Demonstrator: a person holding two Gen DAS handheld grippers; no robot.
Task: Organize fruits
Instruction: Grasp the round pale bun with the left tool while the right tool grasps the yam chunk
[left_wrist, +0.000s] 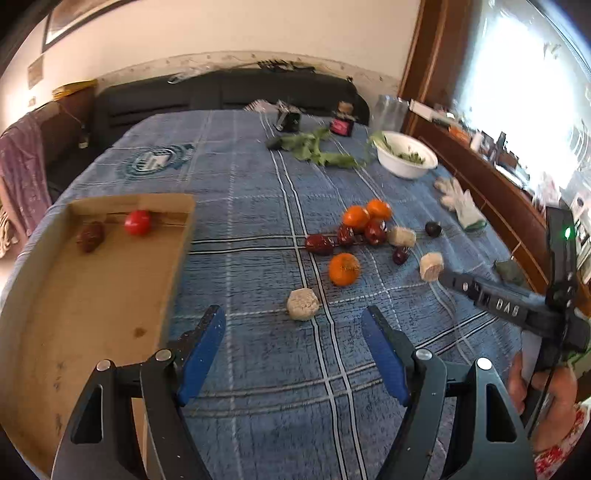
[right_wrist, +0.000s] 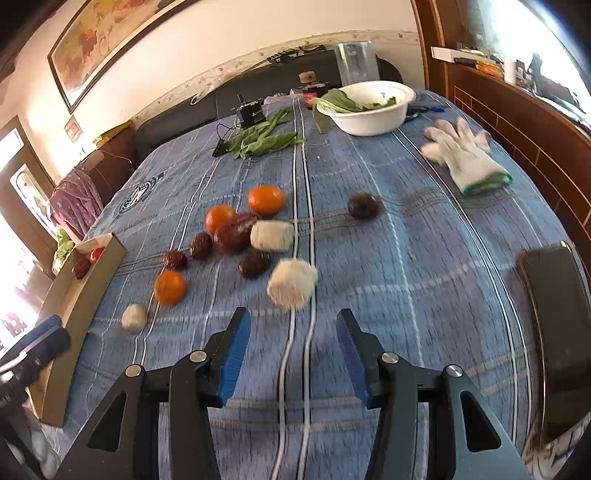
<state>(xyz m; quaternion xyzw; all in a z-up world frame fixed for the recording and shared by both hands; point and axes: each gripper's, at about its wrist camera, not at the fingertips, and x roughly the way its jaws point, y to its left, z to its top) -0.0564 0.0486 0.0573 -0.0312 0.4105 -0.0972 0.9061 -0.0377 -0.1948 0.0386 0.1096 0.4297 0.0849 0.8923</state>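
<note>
Fruits (left_wrist: 345, 269) lie at your left fingers' (left_wrist: 293, 323) one o'clock; both fingers, right (right_wrist: 293, 328) included, gape empty.

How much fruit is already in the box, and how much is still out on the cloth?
Done: a red tomato and one dark date lie in the cardboard tray. In hand: nothing; the left gripper and right gripper are both open and empty above the cloth. Left: three oranges, several dates and the pale round pieces are still loose, so most of the job remains.
</note>
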